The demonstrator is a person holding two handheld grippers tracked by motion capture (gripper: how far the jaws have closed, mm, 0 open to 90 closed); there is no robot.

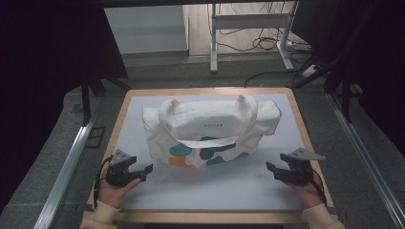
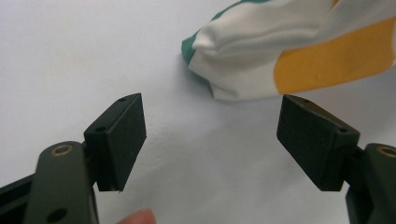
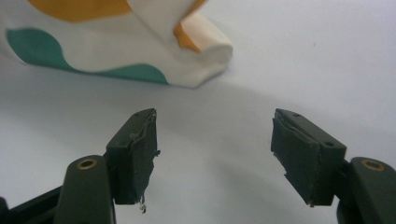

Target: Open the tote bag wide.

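a cream canvas tote bag with teal and orange blobs printed on it lies flat at the middle of the wood-edged worktop, on its pale grey mat, handles looped over its top. the left gripper rests near the bag's near left corner, jaws spread and empty. the right gripper sits off its near right corner, also released.

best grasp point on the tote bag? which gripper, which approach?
Probably the looped strap lying across the front of the tote bag: it is narrow webbing, easier to pinch than the flat body. Its near bend sits by the teal print, so come in from the person's edge, low over the mat. Left gripper and right gripper are both open, similarly close.
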